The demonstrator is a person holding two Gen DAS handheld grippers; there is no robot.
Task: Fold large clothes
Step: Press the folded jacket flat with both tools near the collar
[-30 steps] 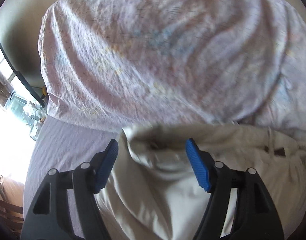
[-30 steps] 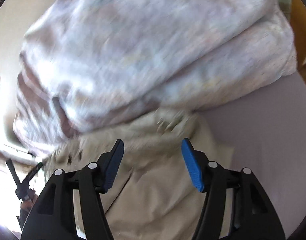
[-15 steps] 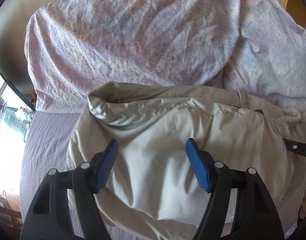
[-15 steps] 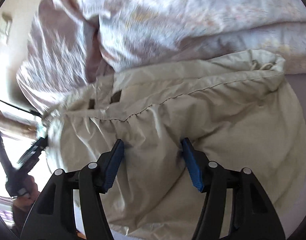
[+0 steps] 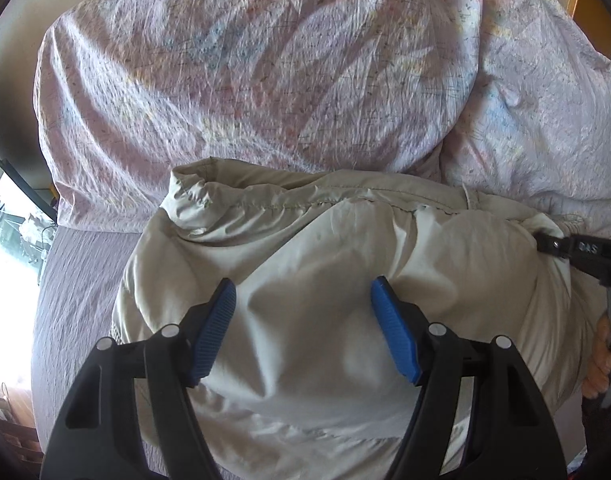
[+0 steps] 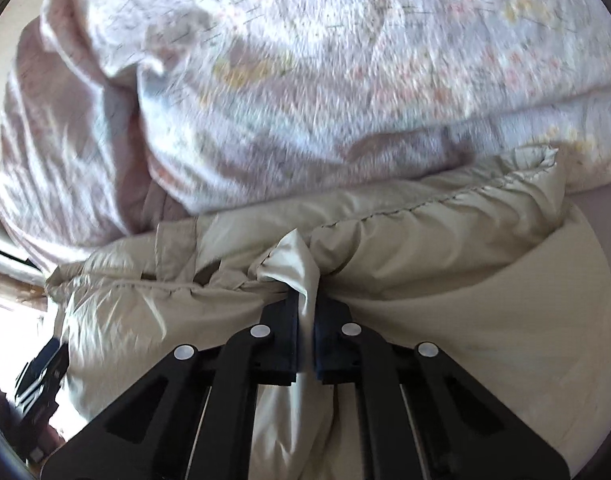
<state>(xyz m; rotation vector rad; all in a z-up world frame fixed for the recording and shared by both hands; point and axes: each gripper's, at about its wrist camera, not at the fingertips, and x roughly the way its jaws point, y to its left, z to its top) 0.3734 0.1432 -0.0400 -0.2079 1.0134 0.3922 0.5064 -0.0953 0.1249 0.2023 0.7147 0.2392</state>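
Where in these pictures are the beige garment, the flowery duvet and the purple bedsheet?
beige garment (image 5: 325, 264), left wrist view, its smooth middle panel.
flowery duvet (image 5: 245, 80), left wrist view, its crumpled top.
purple bedsheet (image 5: 77, 292), left wrist view, bare patch left of the garment.

Daylight is blowing out my left view at nine o'clock, casting soft shadows over the quilt (image 5: 265, 80). My right view is smearing with motion blur; fisheye edges are darkening both.
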